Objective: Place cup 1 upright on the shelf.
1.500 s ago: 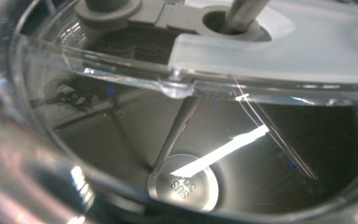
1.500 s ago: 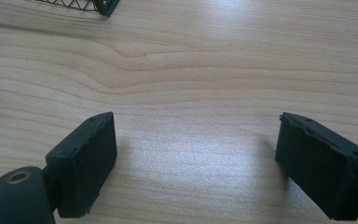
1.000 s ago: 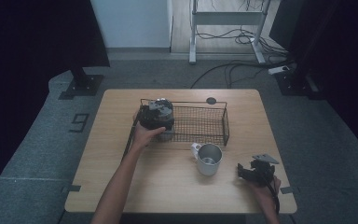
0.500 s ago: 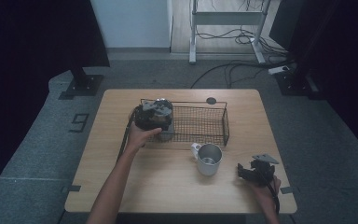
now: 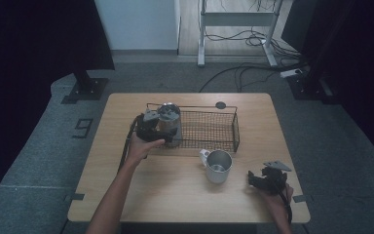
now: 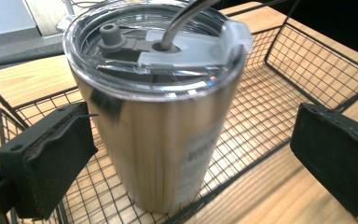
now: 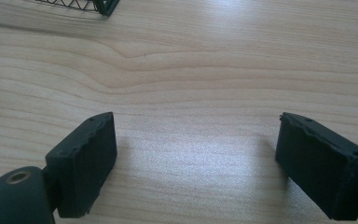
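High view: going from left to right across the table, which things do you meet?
Left gripper → steel tumbler in the wire basket → steel mug → right gripper.

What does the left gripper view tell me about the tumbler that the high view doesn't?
Left gripper view: the clear lid, its metal straw, gaps between both pads and the steel tumbler. High view: a steel mug on the table before the wire basket, right tongs beside it. Both: tumbler upright in the basket, left tongs around it, jaws having just been opening.
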`<state>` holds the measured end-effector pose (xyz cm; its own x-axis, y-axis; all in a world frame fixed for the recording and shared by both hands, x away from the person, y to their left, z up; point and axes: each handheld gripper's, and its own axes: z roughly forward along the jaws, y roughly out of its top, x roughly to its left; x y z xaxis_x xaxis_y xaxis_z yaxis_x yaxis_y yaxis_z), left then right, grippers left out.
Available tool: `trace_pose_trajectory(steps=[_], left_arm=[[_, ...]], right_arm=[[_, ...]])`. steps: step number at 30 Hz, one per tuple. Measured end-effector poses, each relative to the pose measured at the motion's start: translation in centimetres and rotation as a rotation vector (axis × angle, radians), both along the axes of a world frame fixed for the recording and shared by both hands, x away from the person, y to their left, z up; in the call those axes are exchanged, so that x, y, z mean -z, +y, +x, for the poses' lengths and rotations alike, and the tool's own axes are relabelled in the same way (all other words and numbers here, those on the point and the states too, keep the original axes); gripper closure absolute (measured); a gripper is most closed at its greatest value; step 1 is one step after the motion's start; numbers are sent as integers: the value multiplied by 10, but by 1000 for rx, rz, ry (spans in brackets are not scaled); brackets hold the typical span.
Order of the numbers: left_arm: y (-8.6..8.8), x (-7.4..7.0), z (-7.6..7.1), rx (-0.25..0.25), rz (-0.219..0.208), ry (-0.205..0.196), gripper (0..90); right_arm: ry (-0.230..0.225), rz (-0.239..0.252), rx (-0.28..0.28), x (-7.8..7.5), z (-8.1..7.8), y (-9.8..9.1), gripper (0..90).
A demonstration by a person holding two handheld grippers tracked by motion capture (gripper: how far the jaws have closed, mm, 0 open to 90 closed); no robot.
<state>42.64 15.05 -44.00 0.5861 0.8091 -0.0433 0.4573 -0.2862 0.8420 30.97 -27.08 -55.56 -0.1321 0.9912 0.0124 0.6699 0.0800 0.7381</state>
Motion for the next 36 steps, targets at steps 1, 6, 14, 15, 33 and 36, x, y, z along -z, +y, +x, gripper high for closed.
trace_pose_trajectory(steps=[1,6,14,15,33,36], left_arm=[[1,-1,-3,2,3,-2,2],[6,-1,-18,8,-13,-3,13],[15,7,-41,15,-51,-2,32],[15,9,-44,18,-57,2,35],[35,57,-87,-1,-46,45,95],[39,64,-90,-6,-42,62,106]], right_arm=[[2,-1,0,0,0,0,121],[2,1,1,0,0,0,121],[2,1,1,0,0,0,121],[2,1,1,0,0,0,121],[2,0,2,0,0,0,121],[2,-1,3,0,0,0,121]])
